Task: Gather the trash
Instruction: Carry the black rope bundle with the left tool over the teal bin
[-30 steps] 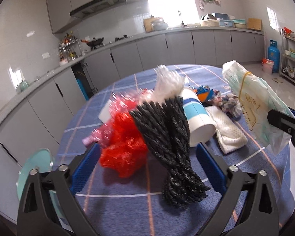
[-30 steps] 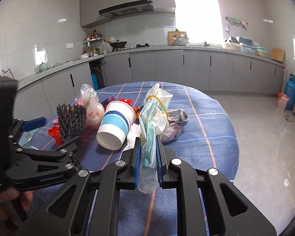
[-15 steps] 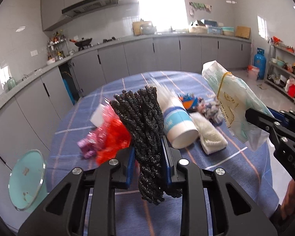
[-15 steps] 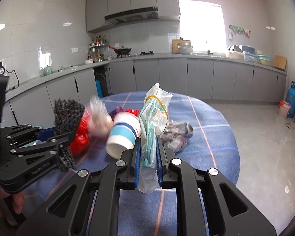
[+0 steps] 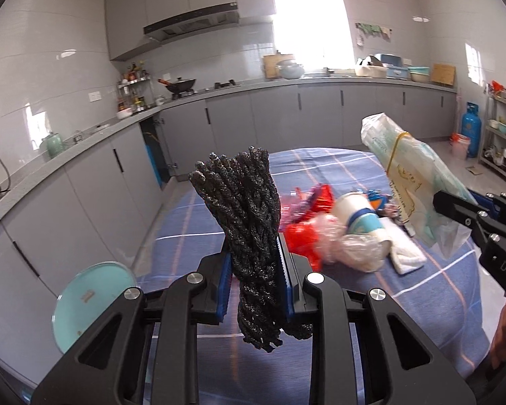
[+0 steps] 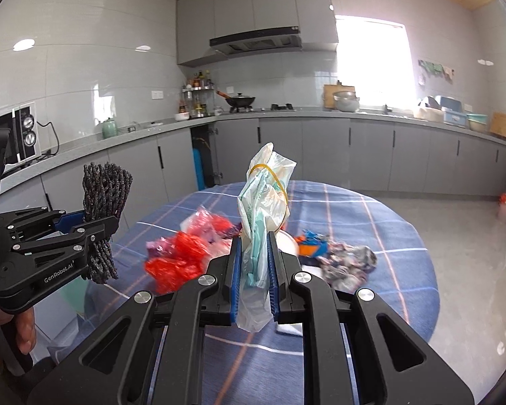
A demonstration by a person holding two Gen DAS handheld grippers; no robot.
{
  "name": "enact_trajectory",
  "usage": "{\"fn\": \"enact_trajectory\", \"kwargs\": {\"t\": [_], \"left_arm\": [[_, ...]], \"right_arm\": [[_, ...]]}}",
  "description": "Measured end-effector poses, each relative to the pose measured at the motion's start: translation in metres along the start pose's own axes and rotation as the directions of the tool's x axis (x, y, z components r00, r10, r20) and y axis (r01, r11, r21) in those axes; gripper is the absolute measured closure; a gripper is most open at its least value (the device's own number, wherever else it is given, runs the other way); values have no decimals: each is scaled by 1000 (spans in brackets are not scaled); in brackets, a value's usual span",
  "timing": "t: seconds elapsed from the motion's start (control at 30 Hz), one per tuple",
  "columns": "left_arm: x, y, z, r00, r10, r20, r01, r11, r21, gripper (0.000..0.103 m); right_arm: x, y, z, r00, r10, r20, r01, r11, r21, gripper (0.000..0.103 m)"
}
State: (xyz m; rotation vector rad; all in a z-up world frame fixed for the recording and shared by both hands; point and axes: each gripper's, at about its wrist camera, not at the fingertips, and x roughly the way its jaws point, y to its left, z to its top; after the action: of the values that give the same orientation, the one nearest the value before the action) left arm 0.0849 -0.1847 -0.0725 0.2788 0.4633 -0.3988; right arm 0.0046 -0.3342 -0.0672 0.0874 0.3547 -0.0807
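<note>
My left gripper [image 5: 254,280] is shut on a bundle of black braided rope [image 5: 246,216], held upright above the table; it also shows at the left of the right wrist view [image 6: 104,202]. My right gripper [image 6: 254,283] is shut on a pale plastic bag bound with a yellow rubber band [image 6: 264,209], also at the right of the left wrist view [image 5: 411,175]. On the round blue-checked table [image 6: 371,209] lie red plastic wrap [image 6: 175,263], a tipped paper cup with blue stripes [image 5: 361,216], a white cloth [image 5: 404,253] and a crumpled patterned rag [image 6: 347,260].
A teal round lid [image 5: 91,300] lies low beside the table at the left. Grey kitchen cabinets and a worktop [image 6: 320,118] run along the far walls. A blue gas cylinder [image 5: 472,128] stands at the far right on the floor.
Both grippers have risen and drawn back from the table with their loads. The left gripper, open around the rope one second ago, shut on it and lifted it off the table.
</note>
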Motion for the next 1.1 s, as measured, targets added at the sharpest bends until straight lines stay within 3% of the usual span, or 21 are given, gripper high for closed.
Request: {"fn": "enact_trajectory", "kwargs": {"t": [0.57, 1.1], "left_arm": [[-18, 78, -12, 988, 155, -9, -155, 986, -69, 78], [-23, 139, -19, 968, 250, -26, -252, 960, -125, 78]], "right_arm": [[33, 62, 21, 991, 130, 24, -128, 990, -67, 88], [67, 119, 37, 973, 231, 8, -228, 964, -137, 88]]}}
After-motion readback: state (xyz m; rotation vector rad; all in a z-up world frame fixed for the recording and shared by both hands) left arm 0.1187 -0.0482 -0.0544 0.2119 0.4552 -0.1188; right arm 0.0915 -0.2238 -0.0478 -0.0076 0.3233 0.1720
